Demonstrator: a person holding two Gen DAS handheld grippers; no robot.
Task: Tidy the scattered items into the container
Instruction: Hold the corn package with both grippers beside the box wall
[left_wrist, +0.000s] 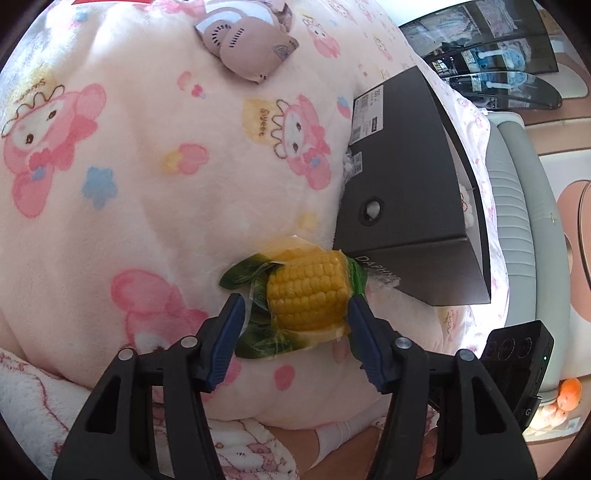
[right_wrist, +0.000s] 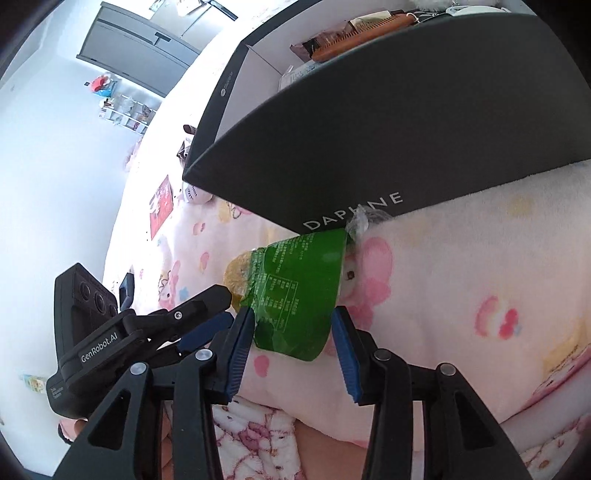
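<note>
A vacuum packet of yellow corn (left_wrist: 306, 295) with green film lies on the pink cartoon blanket (left_wrist: 147, 184), against the near corner of the dark open box marked DAPHNE (left_wrist: 406, 184). My left gripper (left_wrist: 295, 301) straddles the cob, and both blue pads touch the packet. In the right wrist view the packet's green printed back (right_wrist: 295, 288) fills the gap of my right gripper (right_wrist: 293, 312), touching both pads. My left gripper (right_wrist: 227, 304) reaches the cob's yellow end from the left. The box (right_wrist: 369, 129) holds a wooden brush (right_wrist: 362, 33) and some packets.
A mauve plush toy (left_wrist: 243, 48) lies at the far side of the blanket. A grey padded bed edge (left_wrist: 517, 221) runs behind the box. The black housing (left_wrist: 517, 354) of my right gripper sits at the lower right. A person's leg with a white sock (left_wrist: 332, 432) is below.
</note>
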